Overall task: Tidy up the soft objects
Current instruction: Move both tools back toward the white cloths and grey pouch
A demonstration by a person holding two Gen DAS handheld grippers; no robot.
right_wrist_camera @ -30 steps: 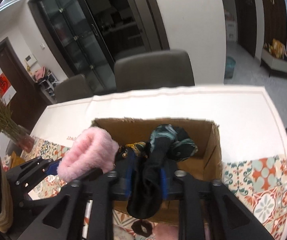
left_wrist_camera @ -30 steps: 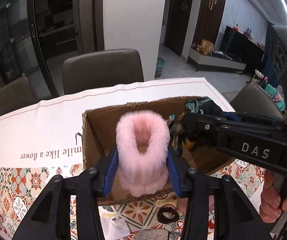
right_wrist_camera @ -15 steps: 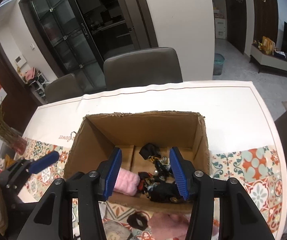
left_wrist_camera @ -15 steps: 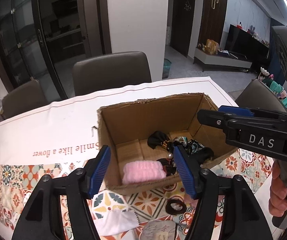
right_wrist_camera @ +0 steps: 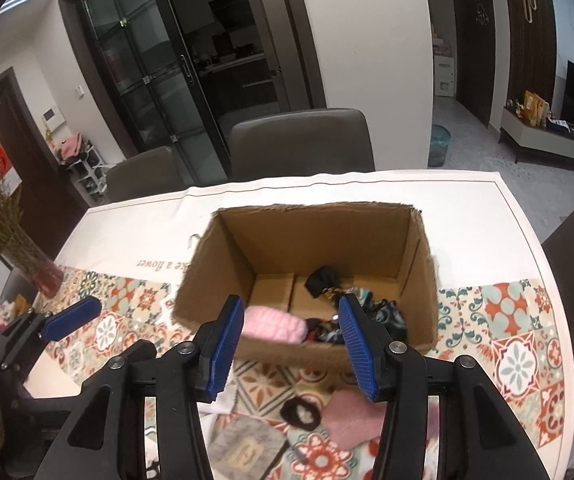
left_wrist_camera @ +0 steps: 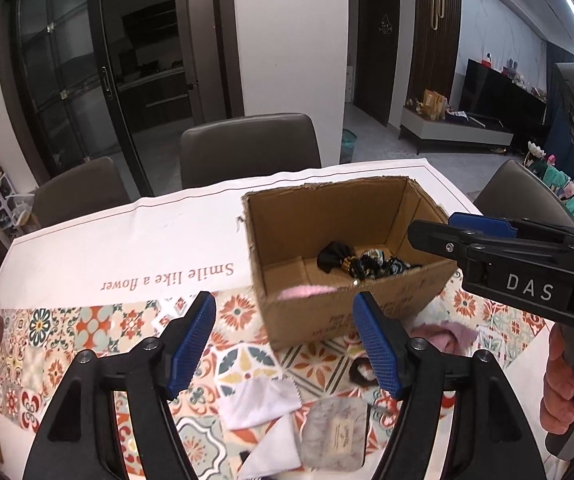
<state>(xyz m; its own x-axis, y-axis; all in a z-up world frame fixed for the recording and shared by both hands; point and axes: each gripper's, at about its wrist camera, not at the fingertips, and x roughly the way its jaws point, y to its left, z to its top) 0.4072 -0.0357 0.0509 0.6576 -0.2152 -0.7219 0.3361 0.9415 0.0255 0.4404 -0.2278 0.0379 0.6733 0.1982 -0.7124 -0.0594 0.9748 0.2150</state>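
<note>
Two grippers, both spread wide and holding nothing: left gripper (left_wrist_camera: 283,338), right gripper (right_wrist_camera: 289,342). Box (right_wrist_camera: 315,224) holds pink band (right_wrist_camera: 275,325). Loose items lie below and nearer than the jaws: black hair tie (right_wrist_camera: 301,412) nearest the right, white cloth (left_wrist_camera: 261,400) nearest the left.

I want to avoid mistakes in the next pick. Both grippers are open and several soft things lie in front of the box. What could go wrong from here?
1. The black hair tie touches the pink cloth; a grasp there may lift both.
2. The white cloth lies flat and may slip from the left gripper.
3. The right gripper hangs near the box front wall and could push it.
</note>
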